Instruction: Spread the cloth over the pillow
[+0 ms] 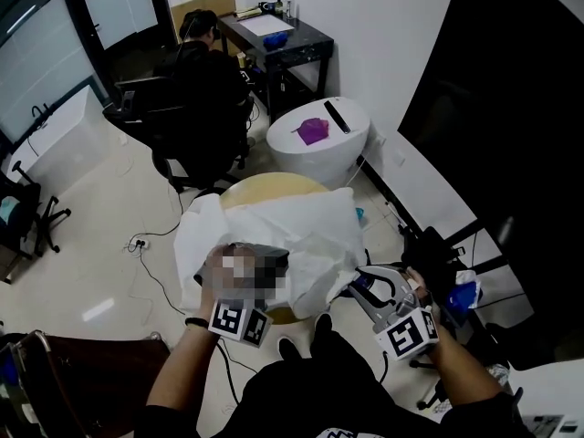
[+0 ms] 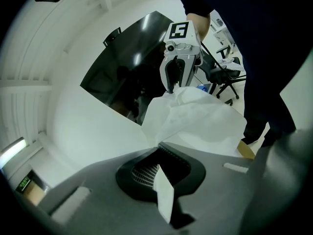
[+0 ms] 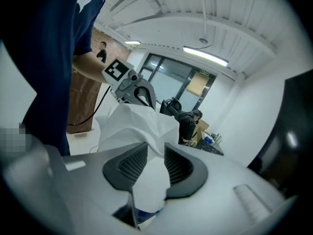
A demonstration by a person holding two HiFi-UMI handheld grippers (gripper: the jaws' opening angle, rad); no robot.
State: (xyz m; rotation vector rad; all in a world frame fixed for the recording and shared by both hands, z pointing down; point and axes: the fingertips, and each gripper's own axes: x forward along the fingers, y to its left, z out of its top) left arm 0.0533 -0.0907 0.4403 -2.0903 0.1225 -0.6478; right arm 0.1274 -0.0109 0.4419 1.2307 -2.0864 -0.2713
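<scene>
White cloth (image 1: 306, 231); tan round tabletop (image 1: 269, 186) beneath; purple item (image 1: 313, 131) on white stand (image 1: 310, 164); black desk (image 1: 294, 46); cream floor (image 1: 91, 235).

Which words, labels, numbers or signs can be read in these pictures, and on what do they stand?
No text can be read in any view.
Marker cube: black and white squares only, no letters.
Green sign near the ceiling: too small to read.
White print on the shirt: cut off, unreadable.

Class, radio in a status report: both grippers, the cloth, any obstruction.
Left gripper shut on white cloth. Right gripper open, cloth between its jaws. Cloth bunched over round tan table; pillow not distinguishable.
</scene>
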